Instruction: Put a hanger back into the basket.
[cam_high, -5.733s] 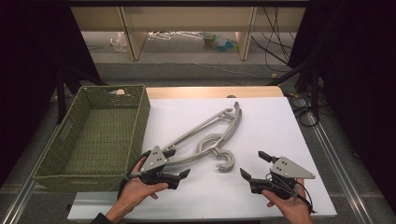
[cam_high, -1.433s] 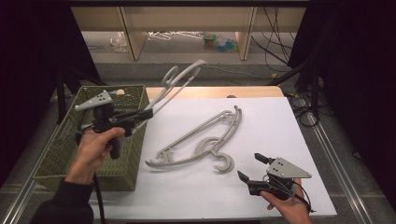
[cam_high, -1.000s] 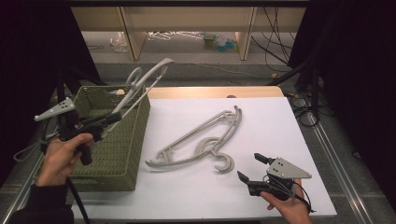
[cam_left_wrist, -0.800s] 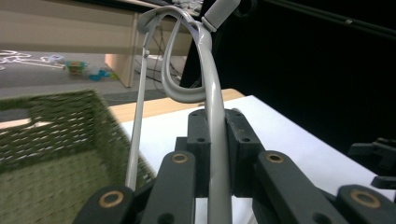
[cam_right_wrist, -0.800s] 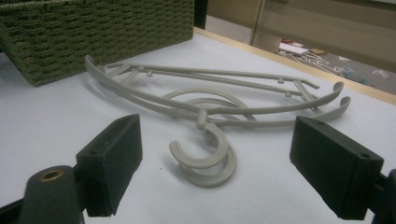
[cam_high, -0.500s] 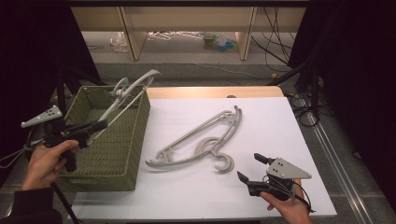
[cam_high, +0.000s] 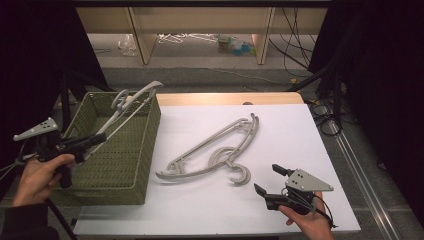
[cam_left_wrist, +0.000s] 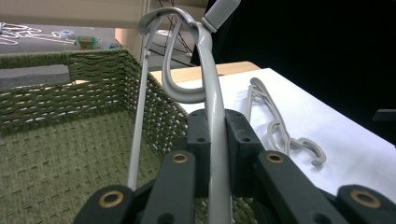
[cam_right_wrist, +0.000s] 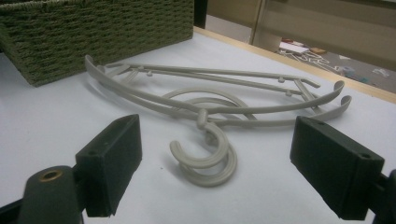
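Gripping a grey hanger (cam_high: 131, 102) by one arm, the left gripper (cam_high: 92, 141) holds it slanted over the green basket (cam_high: 131, 165), its far end past the basket's back rim. The right gripper (cam_high: 267, 181) rests spread wide and empty near the white table's (cam_high: 300, 130) front edge, facing two stacked hangers (cam_high: 215, 150) lying mid-table with open surface around.

The basket (cam_high: 125, 150) is rough green weave, the hangers (cam_right_wrist: 210, 100) smooth matt grey plastic, the table (cam_high: 295, 150) matt white.
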